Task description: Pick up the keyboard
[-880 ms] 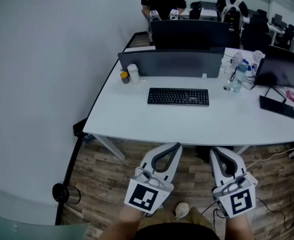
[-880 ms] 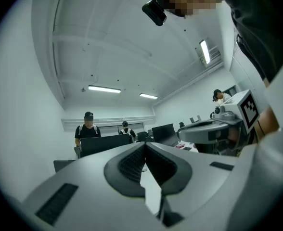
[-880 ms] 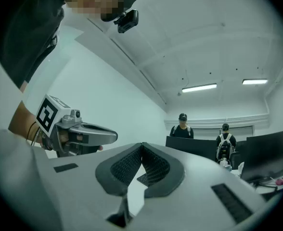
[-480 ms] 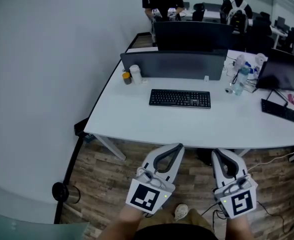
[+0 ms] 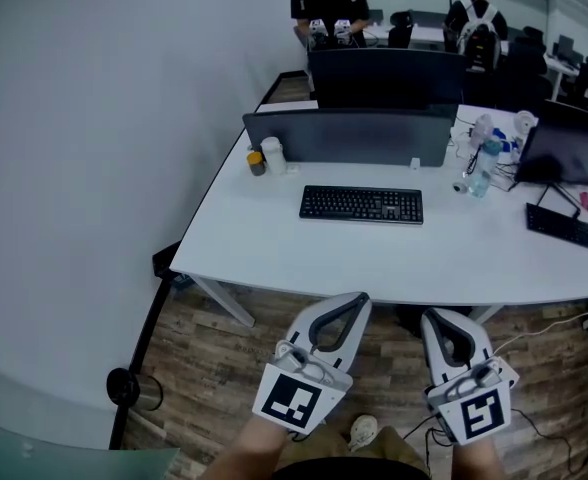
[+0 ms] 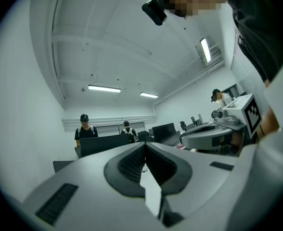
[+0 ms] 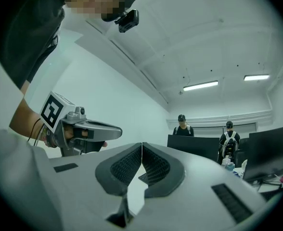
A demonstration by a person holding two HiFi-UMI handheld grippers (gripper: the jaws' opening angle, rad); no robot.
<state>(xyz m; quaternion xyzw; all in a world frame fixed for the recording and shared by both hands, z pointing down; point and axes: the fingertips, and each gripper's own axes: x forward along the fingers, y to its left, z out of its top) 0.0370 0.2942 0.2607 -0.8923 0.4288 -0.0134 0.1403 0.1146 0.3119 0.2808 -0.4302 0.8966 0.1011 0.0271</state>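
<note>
A black keyboard (image 5: 361, 204) lies flat on the white desk (image 5: 304, 258), in front of a dark monitor (image 5: 346, 134). Both grippers hang well short of the desk's near edge, over the wooden floor. My left gripper (image 5: 360, 298) is shut with nothing in it, its pads (image 6: 142, 161) pressed together. My right gripper (image 5: 429, 317) is also shut and empty, its pads (image 7: 142, 162) meeting. A sliver of the keyboard (image 7: 141, 176) shows between the right jaws. In the left gripper view the keyboard is hidden behind the jaws.
A white jar (image 5: 272, 155) and a small dark jar (image 5: 257, 161) stand at the desk's back left. Bottles (image 5: 484, 158), a second monitor (image 5: 570, 153) and another keyboard (image 5: 561, 226) crowd the right. Two people (image 5: 332, 6) stand behind. A black bin (image 5: 134, 389) sits by the left wall.
The view has crept slightly toward the desk. Both grippers stay shut and low in front of me, the keyboard unmoved.
</note>
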